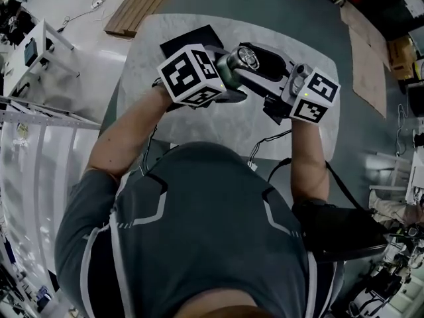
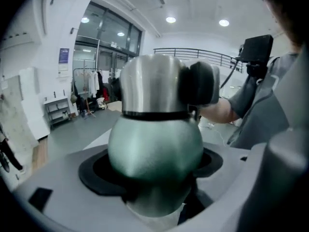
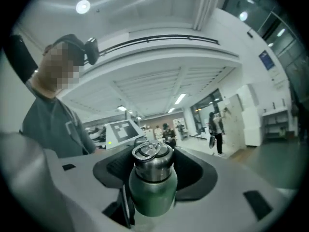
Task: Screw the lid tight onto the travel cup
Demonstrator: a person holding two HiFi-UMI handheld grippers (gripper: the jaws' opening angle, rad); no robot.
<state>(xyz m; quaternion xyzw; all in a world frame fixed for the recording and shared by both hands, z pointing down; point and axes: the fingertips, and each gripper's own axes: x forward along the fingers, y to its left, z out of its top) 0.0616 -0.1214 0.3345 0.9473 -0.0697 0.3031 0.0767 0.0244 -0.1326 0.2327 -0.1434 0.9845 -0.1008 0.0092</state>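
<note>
The travel cup has a green body point(image 2: 154, 144) and a steel lid point(image 2: 152, 83) with a ring on top. I hold it in the air above the table. My left gripper point(image 2: 154, 170) is shut on the green body point(image 1: 228, 73). My right gripper point(image 3: 153, 162) reaches in from the right at lid height, its black pads point(image 2: 200, 83) pressed against the sides of the lid point(image 3: 152, 158). In the head view the lid's top point(image 1: 248, 58) faces up between the two marker cubes. The green body point(image 3: 152, 192) shows below the lid in the right gripper view.
A pale marble table point(image 1: 152, 52) lies under both grippers, with a flat black item point(image 1: 189, 38) on its far side. On the floor beyond lie a wooden board point(image 1: 142, 2) and cardboard sheets point(image 1: 371, 58). A white rack point(image 1: 33, 45) stands at the left.
</note>
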